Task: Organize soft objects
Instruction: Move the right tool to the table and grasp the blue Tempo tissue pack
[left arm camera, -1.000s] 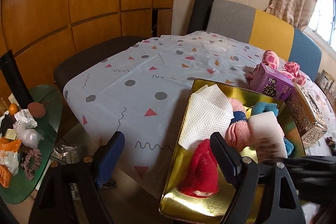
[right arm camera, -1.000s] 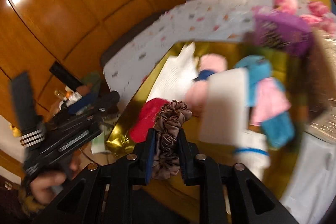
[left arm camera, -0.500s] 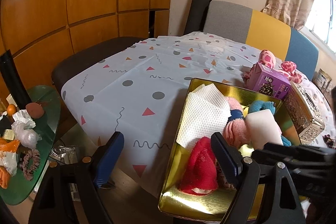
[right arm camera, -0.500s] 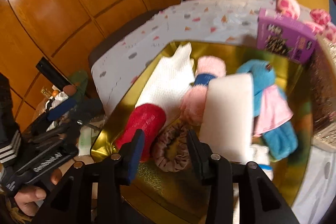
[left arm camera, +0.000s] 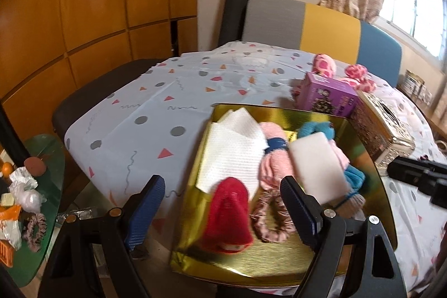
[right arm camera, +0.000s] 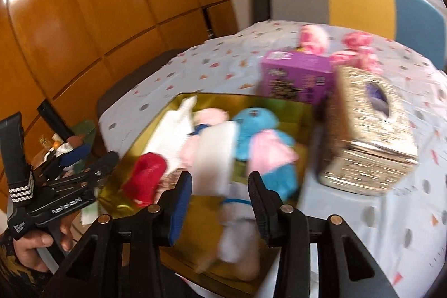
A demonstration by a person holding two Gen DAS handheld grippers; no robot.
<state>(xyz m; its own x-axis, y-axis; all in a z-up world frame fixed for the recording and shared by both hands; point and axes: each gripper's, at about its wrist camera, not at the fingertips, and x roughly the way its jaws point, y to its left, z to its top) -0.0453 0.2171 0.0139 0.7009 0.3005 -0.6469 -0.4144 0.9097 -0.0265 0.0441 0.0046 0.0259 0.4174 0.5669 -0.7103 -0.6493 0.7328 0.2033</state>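
A gold tray sits on the near edge of the table. It holds a white cloth, a red soft item, a pink soft toy, a white sponge, a blue and pink doll and a brown scrunchie. My left gripper is open and empty, low in front of the tray. My right gripper is open and empty above the tray's near right part; it also shows in the left wrist view.
A purple box, a gold tissue box and pink spotted plush items stand behind the tray. A green side table with clutter and another scrunchie is at the left. A chair stands behind.
My right gripper opened, left the brown scrunchie in the tray beside the red item, and drew back to the right. My left gripper stayed open.
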